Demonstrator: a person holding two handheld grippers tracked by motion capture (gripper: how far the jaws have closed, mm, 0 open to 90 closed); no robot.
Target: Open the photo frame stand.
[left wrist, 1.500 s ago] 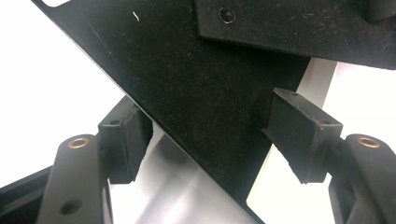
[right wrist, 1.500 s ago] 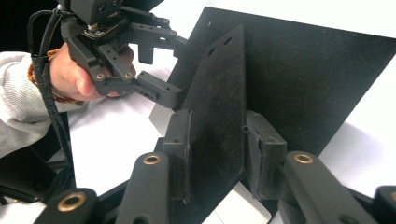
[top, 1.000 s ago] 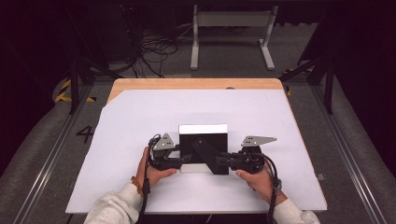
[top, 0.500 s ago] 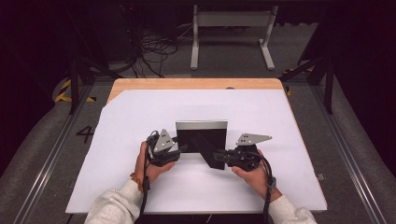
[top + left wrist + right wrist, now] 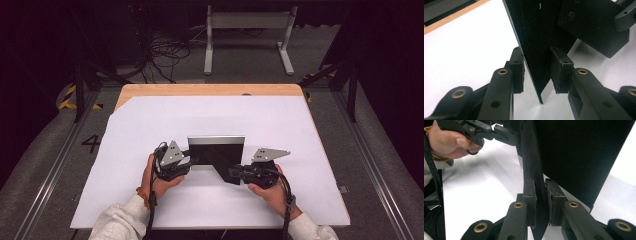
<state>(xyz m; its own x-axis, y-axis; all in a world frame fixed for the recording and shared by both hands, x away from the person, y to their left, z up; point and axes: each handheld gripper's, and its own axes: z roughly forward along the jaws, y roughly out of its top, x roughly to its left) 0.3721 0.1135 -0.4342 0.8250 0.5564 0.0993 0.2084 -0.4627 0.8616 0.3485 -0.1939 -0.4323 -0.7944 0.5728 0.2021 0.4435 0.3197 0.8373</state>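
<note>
Two things changed: your picture frame point(image 5: 216, 150) has tipped up off the white table point(image 5: 310, 130) and now stands mid-table. Your left gripper point(image 5: 189, 161) has just been narrowing its jaws around the frame's edge, though I can't tell if it's biting yet. Your right gripper point(image 5: 234, 174) is clamped on the back leg point(image 5: 222, 169), so I'd say propping it up comes next.

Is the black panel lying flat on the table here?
No. In the high view the black panel stands up off the white table, with the left claw and right claw at its lower corners.
</note>
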